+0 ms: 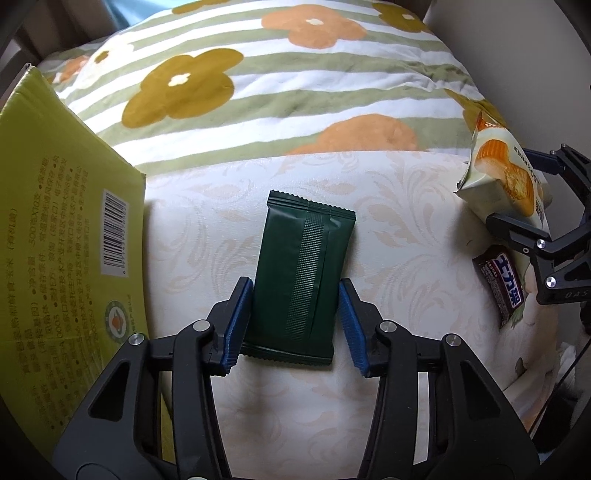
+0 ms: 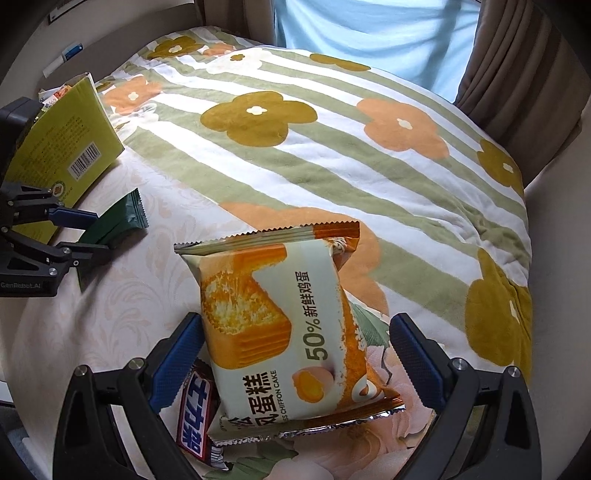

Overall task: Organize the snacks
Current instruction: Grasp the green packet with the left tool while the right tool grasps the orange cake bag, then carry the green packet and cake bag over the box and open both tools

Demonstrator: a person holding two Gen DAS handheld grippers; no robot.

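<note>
A dark green snack packet (image 1: 295,280) lies seam-up on the cream patterned sheet (image 1: 406,258). My left gripper (image 1: 293,282) is shut on it, a blue pad on each long side. In the right wrist view the left gripper (image 2: 101,234) pinches the green packet (image 2: 122,218) at the left. An orange and white chiffon cake packet (image 2: 280,325) lies between the fingers of my right gripper (image 2: 295,321), which is open, with a gap at the right pad. Part of the cake packet (image 1: 506,177) rests over a brown chocolate bar (image 2: 195,417), also in the left wrist view as the chocolate bar (image 1: 502,284).
A yellow-green box (image 1: 55,221) with a barcode stands at the left, close to my left gripper; the box (image 2: 62,147) holds some wrappers. A striped flower-print blanket (image 2: 332,147) covers the far half of the bed. A person in light blue (image 2: 369,29) and a curtain (image 2: 517,74) are behind it.
</note>
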